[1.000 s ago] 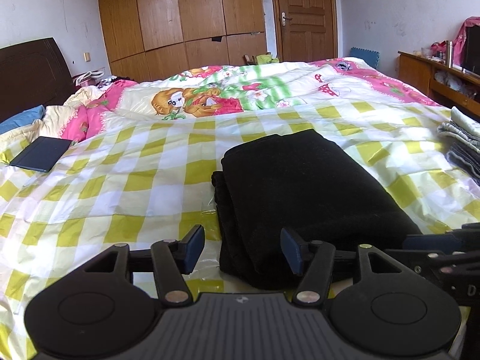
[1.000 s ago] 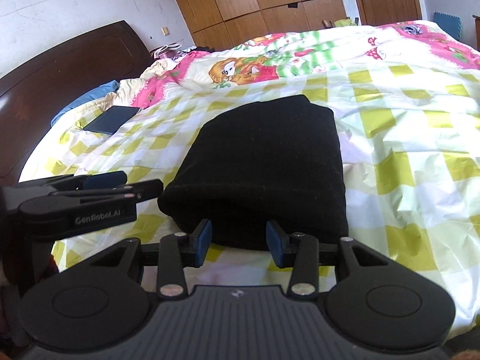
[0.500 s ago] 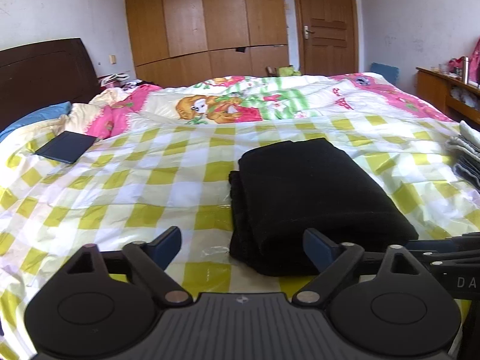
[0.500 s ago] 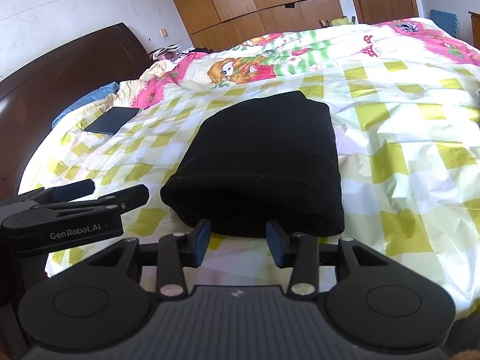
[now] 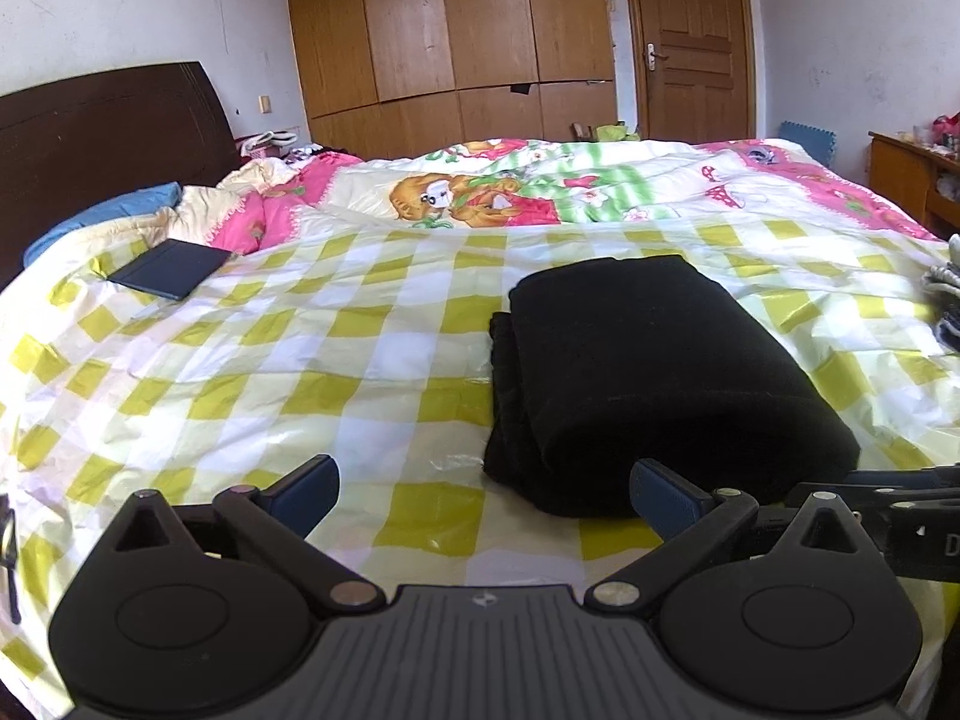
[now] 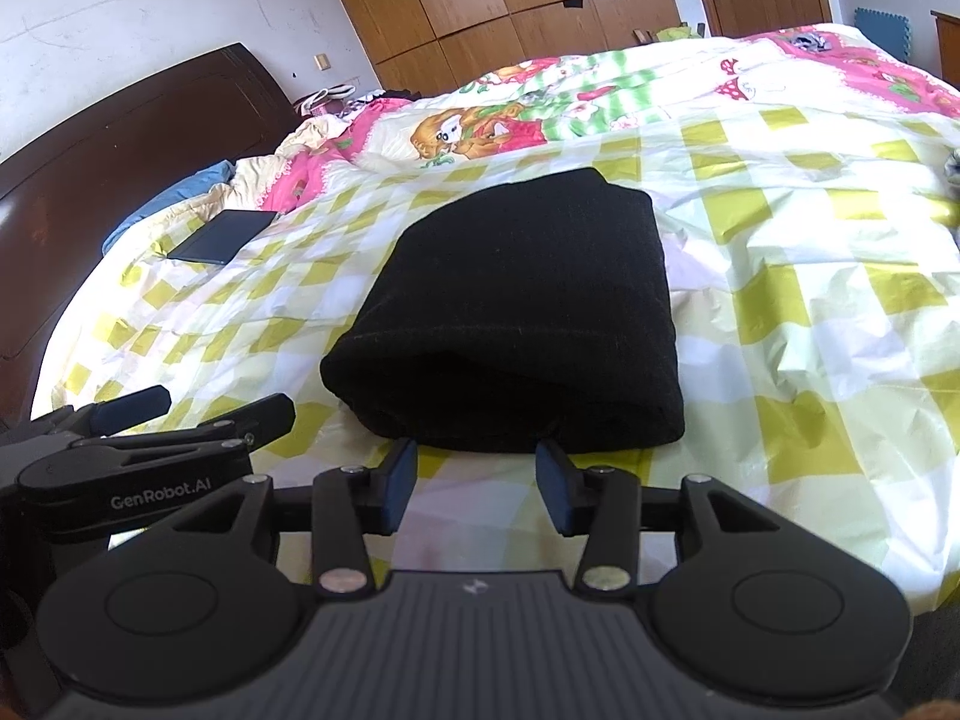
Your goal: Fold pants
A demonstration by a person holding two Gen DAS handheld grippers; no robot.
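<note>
The pants point(image 5: 660, 372) lie as a compact black bundle on the bed point(image 5: 300, 360), close to its near edge and a little toward the right side of the checked yellow-and-white cover. Several layers show stacked at the bundle's left edge in the left wrist view, and the near end is a rounded fold, so the folding looks essentially finished (no loose leg or waistband trails out anywhere that I can see).

The left gripper point(image 5: 483, 492) hangs just short of the bundle's near left corner with its jaws spread wide and nothing between them. The right gripper point(image 6: 475, 483) sits at the near edge of the bundle, its jaws parted about halfway, also holding nothing; the fingertips are just beside the fold, and I cannot tell whether they touch it.

What is left, by my judgement, is at most a tidy-up: squaring the offset layers on the left side, or simply leaving the pants where they lie
</note>
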